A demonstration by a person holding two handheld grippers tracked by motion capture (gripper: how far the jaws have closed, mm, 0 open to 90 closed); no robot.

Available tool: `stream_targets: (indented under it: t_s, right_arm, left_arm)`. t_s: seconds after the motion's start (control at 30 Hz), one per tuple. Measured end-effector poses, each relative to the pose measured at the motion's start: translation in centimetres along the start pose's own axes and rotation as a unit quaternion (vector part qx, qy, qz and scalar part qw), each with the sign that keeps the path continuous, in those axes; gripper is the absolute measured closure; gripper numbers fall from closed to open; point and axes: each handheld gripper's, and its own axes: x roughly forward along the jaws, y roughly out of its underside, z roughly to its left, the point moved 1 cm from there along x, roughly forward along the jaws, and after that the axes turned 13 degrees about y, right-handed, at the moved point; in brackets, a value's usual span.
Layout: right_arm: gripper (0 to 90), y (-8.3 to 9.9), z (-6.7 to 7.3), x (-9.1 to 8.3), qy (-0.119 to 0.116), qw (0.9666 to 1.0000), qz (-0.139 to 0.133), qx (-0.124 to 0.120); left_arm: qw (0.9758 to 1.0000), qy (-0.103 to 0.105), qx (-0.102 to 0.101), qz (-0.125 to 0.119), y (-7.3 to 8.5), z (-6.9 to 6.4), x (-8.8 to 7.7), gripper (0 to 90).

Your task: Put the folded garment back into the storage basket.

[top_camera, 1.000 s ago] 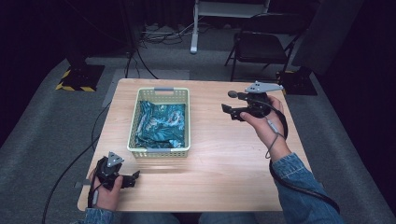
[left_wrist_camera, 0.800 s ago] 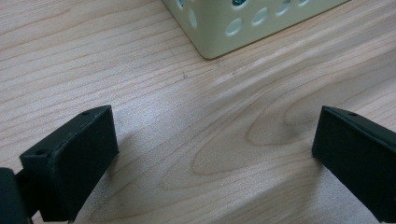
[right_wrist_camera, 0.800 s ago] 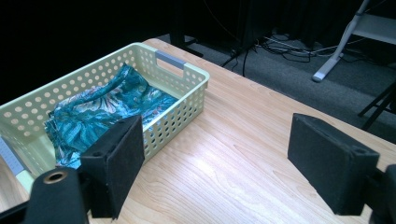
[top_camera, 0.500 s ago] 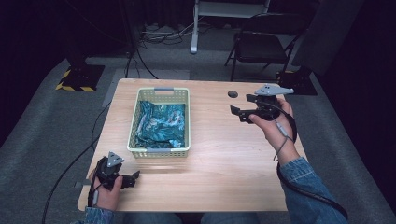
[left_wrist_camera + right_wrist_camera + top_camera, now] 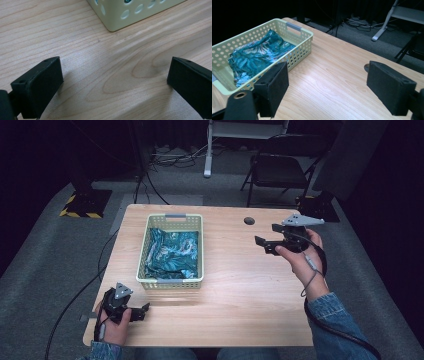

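A pale yellow perforated basket (image 5: pixel 143 251) stands on the left half of the wooden table (image 5: pixel 240 290), with a teal patterned cloth (image 5: pixel 172 252) crumpled inside. My left gripper (image 5: pixel 142 312) rests near the table's front left corner, just in front of the basket. Its jaws stand wide apart over bare wood (image 5: pixel 115 65), with the basket's corner (image 5: pixel 125 15) ahead. My right gripper (image 5: pixel 265 236) is held above the table's right side, pointing left toward the basket. It is open with nothing between its jaws (image 5: pixel 328 67); beyond them lie the basket (image 5: pixel 299 35) and cloth (image 5: pixel 257 56).
A dark round hole (image 5: pixel 249 220) sits in the tabletop near the far edge, left of the right gripper. Behind the table stand a black folding chair (image 5: pixel 280 167) and a white stand (image 5: pixel 210 150). Cables run across the grey floor.
My right gripper has drifted to the right, away from the basket, still open and empty. The left gripper, basket and cloth have stayed put.
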Motion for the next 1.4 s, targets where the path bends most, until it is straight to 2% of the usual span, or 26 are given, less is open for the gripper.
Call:
stream_targets:
  t_s: [0.37,1.4]
  right_arm:
    - [18.4,1.1,-1.5,-1.2,0.013,0.9999,0.001,0.01]
    - [18.2,3.8,-3.4,-3.3,0.034,0.9993,0.004,0.015]
  left_arm:
    - [1.0,0.0,0.0,0.0,0.0,0.0,0.0,0.2]
    - [1.0,0.001,0.001,0.001,0.0,0.0,0.0,0.2]
